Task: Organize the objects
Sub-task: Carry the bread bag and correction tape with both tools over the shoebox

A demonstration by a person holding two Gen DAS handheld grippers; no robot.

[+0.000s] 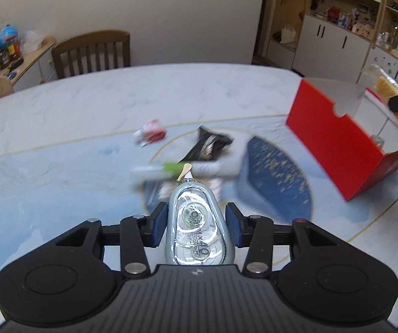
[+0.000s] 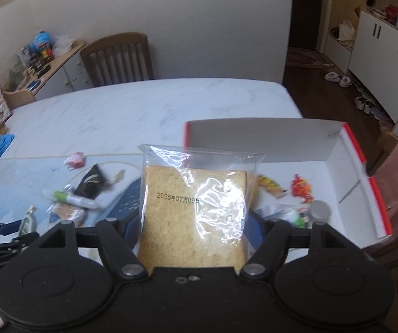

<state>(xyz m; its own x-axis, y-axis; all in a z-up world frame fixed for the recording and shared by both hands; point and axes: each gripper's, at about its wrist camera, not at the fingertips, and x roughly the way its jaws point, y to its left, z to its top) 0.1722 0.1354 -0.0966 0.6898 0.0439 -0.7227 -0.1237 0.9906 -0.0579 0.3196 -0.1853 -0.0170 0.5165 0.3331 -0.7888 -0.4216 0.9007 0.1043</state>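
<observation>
Left claw (image 1: 196,223) is clenched on a clear correction tape dispenser (image 1: 196,222), tip pointing fwd, raised above the marble surface (image 1: 115,94). Just ahead & below it lie a black packet (image 1: 210,145), a green-white tube (image 1: 168,168) and a red-white wrapper (image 1: 150,133). Right claw (image 2: 194,227) grips a bagged bread slice (image 2: 196,216) upright; red box (image 2: 337,172) w/ small items sits beyond it, to its right.

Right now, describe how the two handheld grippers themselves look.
Both are matte black plastic. The left gripper has dark blue finger pads, jointed linkage bars with silver rivets, two round housings and a ribbed centre plate. The right gripper has the same build, with a smooth centre.
</observation>
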